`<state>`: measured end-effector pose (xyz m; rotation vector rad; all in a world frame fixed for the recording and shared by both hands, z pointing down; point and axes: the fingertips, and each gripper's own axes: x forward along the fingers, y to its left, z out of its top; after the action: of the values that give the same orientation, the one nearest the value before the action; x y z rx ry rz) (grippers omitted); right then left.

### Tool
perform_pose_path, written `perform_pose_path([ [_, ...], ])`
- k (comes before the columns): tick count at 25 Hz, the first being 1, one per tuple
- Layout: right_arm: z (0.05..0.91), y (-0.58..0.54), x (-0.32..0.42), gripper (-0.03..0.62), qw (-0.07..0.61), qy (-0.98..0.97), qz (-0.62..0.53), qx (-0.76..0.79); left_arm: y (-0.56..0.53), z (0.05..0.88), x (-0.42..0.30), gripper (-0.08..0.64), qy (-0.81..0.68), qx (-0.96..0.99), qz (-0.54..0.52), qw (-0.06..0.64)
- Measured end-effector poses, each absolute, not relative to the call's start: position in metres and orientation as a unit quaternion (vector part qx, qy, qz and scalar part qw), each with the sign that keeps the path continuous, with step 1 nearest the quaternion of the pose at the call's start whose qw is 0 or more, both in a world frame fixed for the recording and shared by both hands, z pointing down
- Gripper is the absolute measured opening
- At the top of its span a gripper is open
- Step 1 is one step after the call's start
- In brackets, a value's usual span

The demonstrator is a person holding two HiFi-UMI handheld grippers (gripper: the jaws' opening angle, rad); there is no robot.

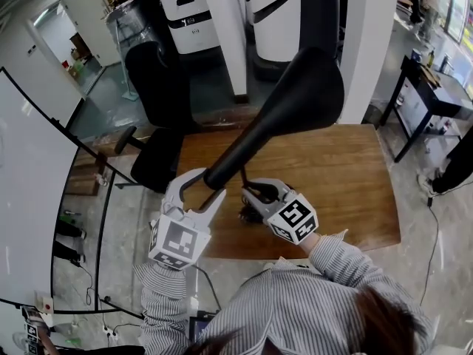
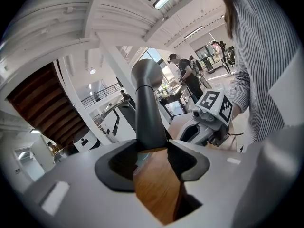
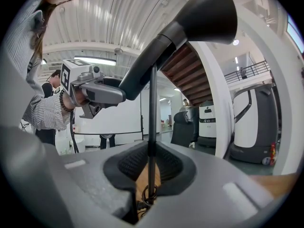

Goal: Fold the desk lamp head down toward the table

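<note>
The desk lamp's black cone head slants up to the right over the wooden table. My left gripper is shut on the head's narrow lower end, and in the left gripper view the dark neck sits between the two pads of this gripper. My right gripper is shut on the thin black stem just below the head. In the right gripper view the stem runs up from between that gripper's pads to the head. A coil of cable lies under the stem.
A black office chair stands at the table's far left corner. White machines and a white pillar stand behind the table. A black side table is at the right and a whiteboard at the left.
</note>
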<state>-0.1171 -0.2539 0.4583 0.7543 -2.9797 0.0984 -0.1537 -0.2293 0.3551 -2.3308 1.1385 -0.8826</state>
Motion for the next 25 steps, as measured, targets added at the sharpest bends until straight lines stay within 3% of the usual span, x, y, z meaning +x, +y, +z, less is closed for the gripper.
perform_pose_path([
  [25,0.459,-0.255,-0.119,0.048,0.028,-0.966,0.035,0.254,-0.219,0.302,-0.163,0.204,0.376,-0.791,-0.39,0.284],
])
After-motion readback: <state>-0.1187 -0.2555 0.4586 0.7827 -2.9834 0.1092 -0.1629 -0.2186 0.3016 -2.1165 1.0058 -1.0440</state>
